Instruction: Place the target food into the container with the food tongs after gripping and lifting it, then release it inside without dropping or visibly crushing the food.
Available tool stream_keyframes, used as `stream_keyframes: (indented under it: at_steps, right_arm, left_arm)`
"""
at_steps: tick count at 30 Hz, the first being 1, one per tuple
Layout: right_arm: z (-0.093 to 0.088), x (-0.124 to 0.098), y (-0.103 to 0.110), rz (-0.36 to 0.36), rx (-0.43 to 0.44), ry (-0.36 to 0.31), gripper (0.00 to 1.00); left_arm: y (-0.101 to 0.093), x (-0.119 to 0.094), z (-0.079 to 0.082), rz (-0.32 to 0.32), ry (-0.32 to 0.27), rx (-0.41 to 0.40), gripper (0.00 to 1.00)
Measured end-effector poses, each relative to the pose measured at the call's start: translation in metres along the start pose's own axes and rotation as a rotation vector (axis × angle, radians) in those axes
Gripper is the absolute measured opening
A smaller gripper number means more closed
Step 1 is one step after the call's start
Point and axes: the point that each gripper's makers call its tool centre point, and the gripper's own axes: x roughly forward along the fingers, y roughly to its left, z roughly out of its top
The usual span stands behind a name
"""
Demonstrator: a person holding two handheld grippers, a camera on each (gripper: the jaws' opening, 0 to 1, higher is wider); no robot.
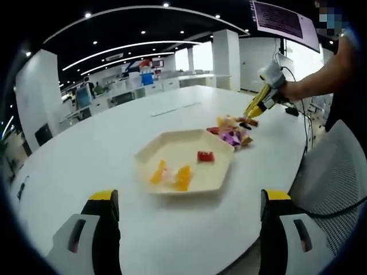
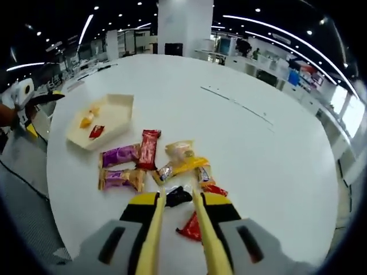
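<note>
A cream hexagonal tray point(image 1: 215, 175) holds two orange pieces point(image 1: 172, 175) and a small red piece point(image 1: 205, 156). Beside it lies a pile of wrapped snacks point(image 1: 232, 135). My left gripper point(image 1: 190, 196) hangs open in front of the tray with nothing between its jaws. My right gripper point(image 2: 179, 193) carries yellow tongs, and their tips close on either side of a small black packet point(image 2: 178, 198) resting on the table at the near edge of the pile. In the left gripper view the right gripper point(image 1: 252, 117) reaches down onto the pile. The tray point(image 2: 117, 102) lies far left.
Purple packets point(image 2: 119, 154), a red packet point(image 2: 149, 148), yellow ones point(image 2: 182, 151) and another red one point(image 2: 192, 228) surround the black packet. The round white table point(image 2: 241, 149) has broad bare room. A mesh chair point(image 1: 338, 172) stands by its edge. A person's arm point(image 1: 312, 86) holds the right gripper.
</note>
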Motion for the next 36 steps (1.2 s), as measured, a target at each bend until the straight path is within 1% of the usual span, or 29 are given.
stream_keyframes:
  at_steps: [4, 5, 6, 9, 10, 11, 13, 14, 16, 17, 19, 20, 21, 23, 24, 25, 28, 31, 33, 35, 36]
  right_arm:
    - [-0.001, 0.002, 0.001, -0.015, 0.037, -0.004, 0.28]
    - [-0.003, 0.001, 0.003, -0.020, 0.067, -0.001, 0.28]
    - [-0.002, 0.002, 0.004, -0.023, 0.077, -0.002, 0.28]
    - [-0.001, 0.008, 0.006, -0.044, 0.060, 0.008, 0.28]
    - [-0.002, 0.009, 0.005, -0.067, 0.028, 0.021, 0.28]
    - [0.000, 0.008, 0.004, -0.081, 0.004, 0.018, 0.28]
    - [-0.004, 0.005, 0.006, -0.072, 0.025, 0.041, 0.28]
    - [-0.005, 0.003, 0.007, -0.072, 0.023, 0.047, 0.28]
    - [-0.011, 0.001, 0.011, -0.045, 0.005, 0.066, 0.27]
    - [-0.016, -0.001, 0.014, -0.017, -0.030, 0.085, 0.27]
    - [-0.026, -0.003, 0.017, 0.013, -0.095, 0.118, 0.27]
    - [-0.028, -0.003, 0.019, 0.032, -0.113, 0.118, 0.27]
    - [-0.030, -0.005, 0.018, 0.028, -0.085, 0.112, 0.27]
    - [-0.028, -0.007, 0.014, 0.016, -0.058, 0.105, 0.28]
    - [-0.022, -0.008, 0.014, 0.021, -0.017, 0.078, 0.28]
    - [-0.019, -0.008, 0.014, 0.023, -0.001, 0.067, 0.28]
    - [-0.017, -0.004, 0.010, 0.011, -0.017, 0.083, 0.28]
    - [-0.017, 0.001, 0.012, 0.013, 0.030, 0.088, 0.28]
    - [-0.020, 0.006, 0.011, 0.008, 0.038, 0.101, 0.28]
    - [-0.017, 0.006, 0.011, 0.012, 0.066, 0.086, 0.26]
    - [-0.016, 0.007, 0.011, 0.012, 0.062, 0.087, 0.26]
  left_arm:
    - [-0.003, 0.000, 0.001, -0.010, -0.003, 0.001, 1.00]
    - [-0.005, 0.000, 0.001, -0.020, 0.000, -0.007, 1.00]
    - [-0.007, 0.001, 0.001, -0.023, 0.002, -0.005, 1.00]
    - [-0.011, 0.002, 0.001, -0.046, 0.004, 0.005, 1.00]
    - [-0.012, 0.001, 0.001, -0.047, 0.000, 0.005, 1.00]
    - [-0.011, 0.001, 0.002, -0.044, -0.002, 0.005, 1.00]
    - [-0.010, 0.000, 0.003, -0.035, -0.005, -0.019, 0.99]
    - [-0.011, 0.001, 0.004, -0.043, -0.008, -0.017, 0.99]
    - [-0.015, 0.003, 0.001, -0.065, 0.007, 0.000, 0.99]
    - [-0.017, 0.003, 0.000, -0.074, 0.007, 0.003, 0.99]
    - [-0.018, 0.002, 0.001, -0.076, 0.006, 0.008, 0.99]
    - [-0.018, 0.002, 0.001, -0.076, 0.006, 0.009, 0.99]
    - [-0.017, 0.002, 0.001, -0.071, 0.008, 0.009, 0.99]
    - [-0.014, 0.002, 0.000, -0.065, 0.009, 0.002, 0.99]
    - [-0.014, 0.002, 0.000, -0.064, 0.008, 0.001, 0.99]
    - [-0.014, 0.002, -0.001, -0.063, 0.009, 0.001, 0.99]
    - [-0.015, 0.003, -0.002, -0.065, 0.015, 0.009, 0.99]
    - [-0.014, 0.002, -0.002, -0.059, 0.018, 0.009, 0.99]
    - [-0.013, 0.002, -0.003, -0.052, 0.021, 0.010, 0.99]
    - [-0.013, 0.003, -0.004, -0.049, 0.027, 0.013, 0.99]
    - [-0.013, 0.003, -0.005, -0.048, 0.033, 0.019, 0.99]
